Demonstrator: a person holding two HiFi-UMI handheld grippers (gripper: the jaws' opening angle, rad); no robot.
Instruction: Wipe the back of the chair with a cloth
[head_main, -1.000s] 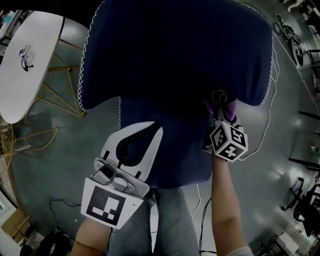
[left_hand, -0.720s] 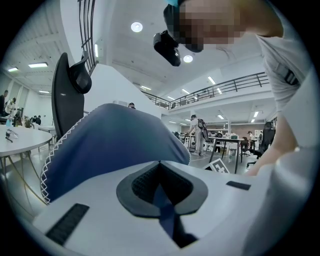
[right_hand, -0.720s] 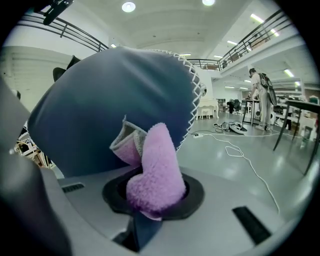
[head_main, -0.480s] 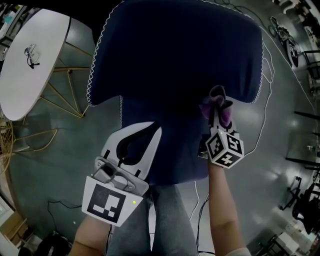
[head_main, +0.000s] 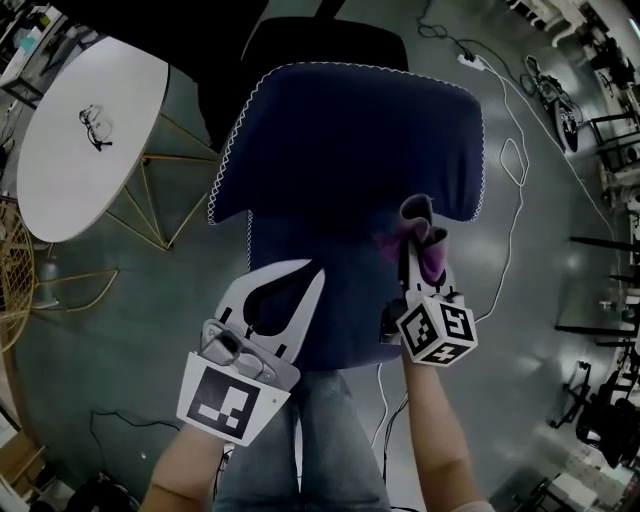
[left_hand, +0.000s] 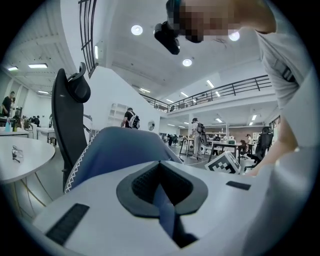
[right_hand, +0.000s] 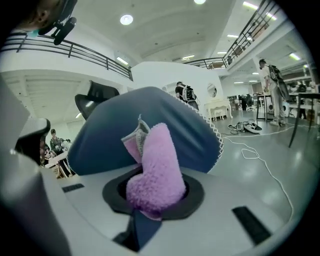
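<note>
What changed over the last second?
The right claw, shut on the purple cloth, shifted left and down in the head view, staying at the chair back's lower right. The chair back looks smaller as the camera shifted. Unchanged: cloth grip; left claw shut, empty.

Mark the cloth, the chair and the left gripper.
cloth (right_hand: 152, 172), right gripper view, fluffy purple middle
chair (head_main: 360, 150), head view, dark blue fabric of the wide part
left gripper (head_main: 300, 273), head view, between the white jaw tips
</note>
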